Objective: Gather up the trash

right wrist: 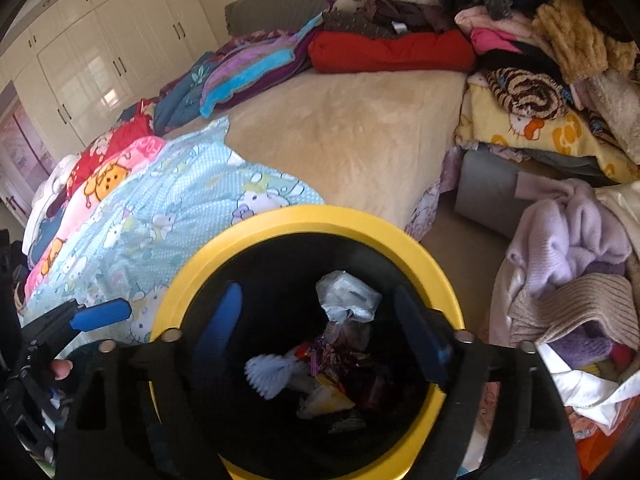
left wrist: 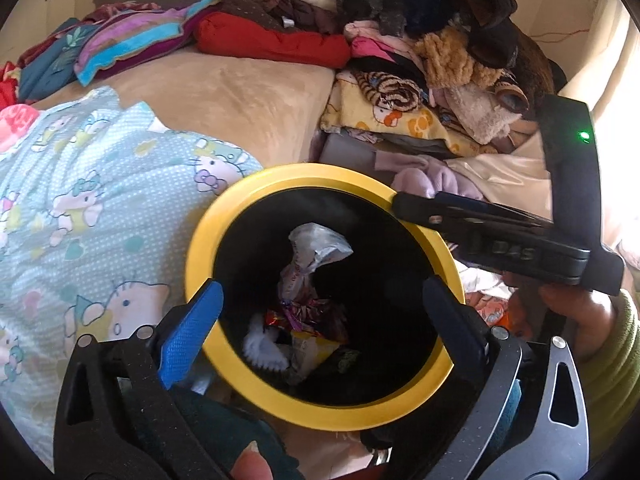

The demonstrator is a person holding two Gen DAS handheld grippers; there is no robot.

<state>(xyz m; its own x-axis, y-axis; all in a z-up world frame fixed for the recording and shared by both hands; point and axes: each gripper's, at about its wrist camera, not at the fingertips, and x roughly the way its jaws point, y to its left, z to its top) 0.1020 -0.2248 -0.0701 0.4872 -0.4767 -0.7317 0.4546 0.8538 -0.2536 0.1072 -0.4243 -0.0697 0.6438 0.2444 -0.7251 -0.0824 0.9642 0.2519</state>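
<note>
At the far left a pale blue cartoon-print quilt (left wrist: pixel 100 200) lies over the bed, its edge reaching the bin; beside it the beige bedspread (left wrist: pixel 240 108) runs back toward a red folded cloth (left wrist: pixel 272 42). The left gripper (left wrist: pixel 320 312) hangs over the near side of the bin, its jaws spread wide with nothing between them, one blue pad (left wrist: pixel 192 332) over the yellow rim; the black bin with the yellow rim (left wrist: pixel 400 420) stands against the bed, and inside it lies the trash (left wrist: pixel 312 280): a crumpled clear wrapper on top, shiny coloured wrappers and a white bristly piece below. The right gripper (right wrist: pixel 320 336) sits above the same bin (right wrist: pixel 320 220), jaws likewise released and empty, trash (right wrist: pixel 344 296) showing between them. To the right, heaped clothes (left wrist: pixel 440 60) and a lilac knit (right wrist: pixel 568 232) crowd the bed.
</note>
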